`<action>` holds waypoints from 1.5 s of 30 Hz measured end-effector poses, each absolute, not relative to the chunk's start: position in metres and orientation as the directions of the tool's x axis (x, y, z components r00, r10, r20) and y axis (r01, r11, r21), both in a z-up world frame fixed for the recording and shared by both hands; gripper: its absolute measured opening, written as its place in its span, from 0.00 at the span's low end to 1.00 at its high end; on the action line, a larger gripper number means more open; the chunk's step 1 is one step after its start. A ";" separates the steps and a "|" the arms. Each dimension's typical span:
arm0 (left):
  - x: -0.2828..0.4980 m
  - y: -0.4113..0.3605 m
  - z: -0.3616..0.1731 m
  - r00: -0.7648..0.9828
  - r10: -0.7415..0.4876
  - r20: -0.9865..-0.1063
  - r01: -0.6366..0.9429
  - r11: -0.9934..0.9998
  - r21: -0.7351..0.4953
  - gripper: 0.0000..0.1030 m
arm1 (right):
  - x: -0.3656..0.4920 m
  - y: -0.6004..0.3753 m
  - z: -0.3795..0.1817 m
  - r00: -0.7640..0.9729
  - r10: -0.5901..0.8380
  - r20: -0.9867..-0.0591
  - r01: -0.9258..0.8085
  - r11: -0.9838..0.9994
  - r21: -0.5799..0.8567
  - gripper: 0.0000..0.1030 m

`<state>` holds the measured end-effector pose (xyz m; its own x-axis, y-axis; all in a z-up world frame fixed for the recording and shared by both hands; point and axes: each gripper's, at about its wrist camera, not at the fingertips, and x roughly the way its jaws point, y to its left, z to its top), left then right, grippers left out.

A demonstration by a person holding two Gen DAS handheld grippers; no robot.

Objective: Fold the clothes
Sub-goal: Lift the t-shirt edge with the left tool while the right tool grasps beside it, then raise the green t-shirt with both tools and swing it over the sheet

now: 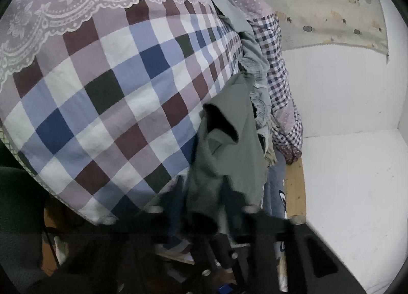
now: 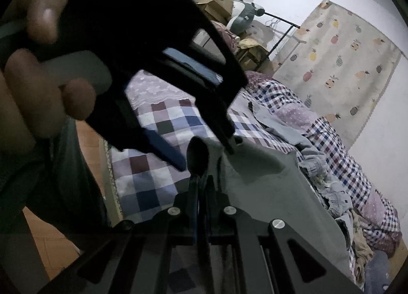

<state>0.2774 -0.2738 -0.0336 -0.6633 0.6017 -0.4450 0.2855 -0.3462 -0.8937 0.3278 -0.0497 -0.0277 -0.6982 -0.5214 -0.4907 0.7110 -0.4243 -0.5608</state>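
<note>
Both hand-held grippers point(image 2: 201, 181) pinch green garment point(image 1: 229, 156) edge above bed point(image 1: 107, 105).

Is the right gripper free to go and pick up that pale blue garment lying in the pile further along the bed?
Probably not yet: the right gripper is shut on the grey-green garment, which it must release first. The pale blue garment itself lies uncovered.

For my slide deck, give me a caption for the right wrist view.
Right tool and left tool both pinch a grey-green garment above the checkered bed cover.
</note>
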 end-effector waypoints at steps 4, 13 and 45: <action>0.283 -0.274 -0.023 -0.687 0.589 -0.425 0.249 -0.358 -0.900 0.03 | 0.330 -0.049 -0.031 -0.713 -0.509 -0.482 0.694 -0.418 -0.586 0.24; 0.284 -0.270 0.000 -0.710 0.629 -0.316 0.118 -0.337 -0.934 0.02 | 0.315 -0.049 -0.030 -0.794 -0.432 -0.428 0.605 -0.488 -0.629 0.66; 0.102 -0.268 0.017 -0.558 0.729 -0.397 -0.023 -0.491 -0.871 0.70 | 0.248 -0.026 0.042 -0.783 -0.451 -0.429 0.621 -0.618 -0.483 0.03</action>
